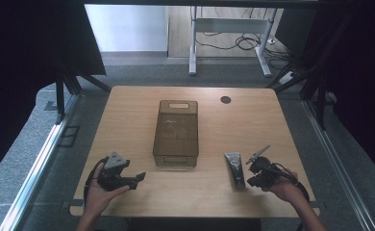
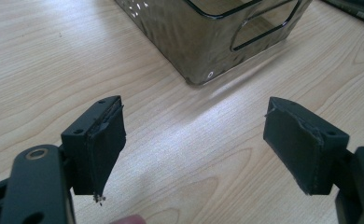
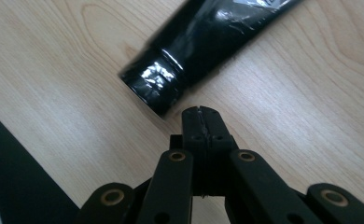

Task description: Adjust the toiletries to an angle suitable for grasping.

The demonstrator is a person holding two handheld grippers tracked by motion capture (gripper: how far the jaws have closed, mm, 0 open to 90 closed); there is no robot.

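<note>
A grey carpeted floor (image 1: 142, 72) runs behind the workspace, with a white-legged desk frame (image 1: 229, 43) and loose cables under it at the back and dark curtains down both sides. In the middle stands a light wooden table (image 1: 128, 115), with a round dark cable hole (image 1: 225, 99) near its far right part.

The largest thing on the table is a smoky, see-through plastic bin (image 1: 175, 134), long and narrow, with a handle slot cut in its far end; the left gripper view shows its textured wall and one such slot close up (image 2: 203, 42). A pale mark sits on the bin's floor, possibly a moulded logo, but it is too small to read.

To the right of the bin, well apart from it, lies a black tube (image 1: 235, 168), cap end toward the person. In the right gripper view its glossy cap (image 3: 154, 88) lies just beyond the jaw tips; no label or writing can be made out on it.

The left gripper (image 1: 138, 177) rests near the table's near left edge, its jaws spread wide with nothing between them. The right gripper (image 3: 201, 122) sits just right of the tube, jaws clenched together on nothing.
</note>
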